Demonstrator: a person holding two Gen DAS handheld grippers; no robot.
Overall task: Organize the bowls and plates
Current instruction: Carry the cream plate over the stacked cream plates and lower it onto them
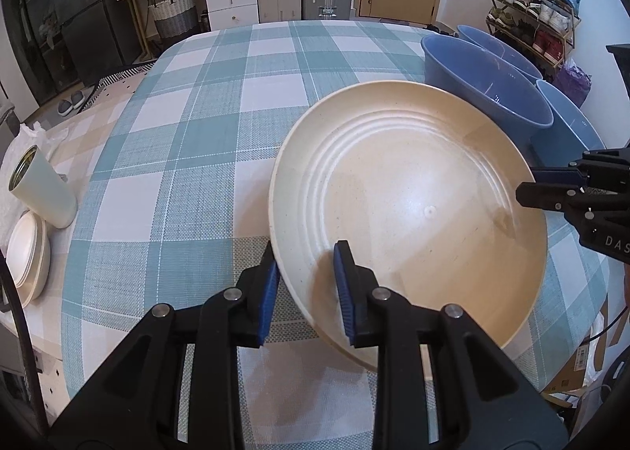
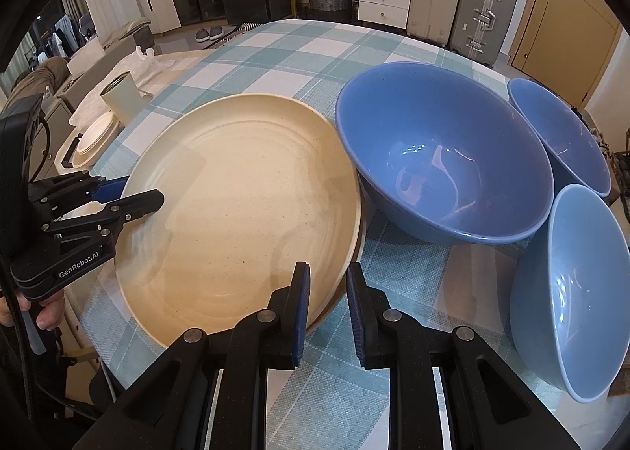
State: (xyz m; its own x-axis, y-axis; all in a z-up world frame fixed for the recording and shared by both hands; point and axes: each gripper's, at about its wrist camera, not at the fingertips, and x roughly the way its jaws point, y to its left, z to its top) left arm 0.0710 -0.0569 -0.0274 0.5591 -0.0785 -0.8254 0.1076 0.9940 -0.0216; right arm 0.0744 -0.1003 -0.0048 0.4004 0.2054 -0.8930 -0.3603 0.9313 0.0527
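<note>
Plate (image 2: 244,209) on tablecloth (image 2: 275,44); three bowls (image 2: 445,170) clustered just right of it; cup (image 2: 120,95) and stacked small plates (image 2: 96,134) far left, at table edge

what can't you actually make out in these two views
- Left wrist view: the farthest blue bowl sits behind the nearest one; only its rim shows.
- Left wrist view: a third blue bowl is cut off behind the right gripper.
- Right wrist view: the cream plate's underside is hidden; one plate or two, unclear.
- Both views: the white dishes by the table edge are too small to count.
</note>
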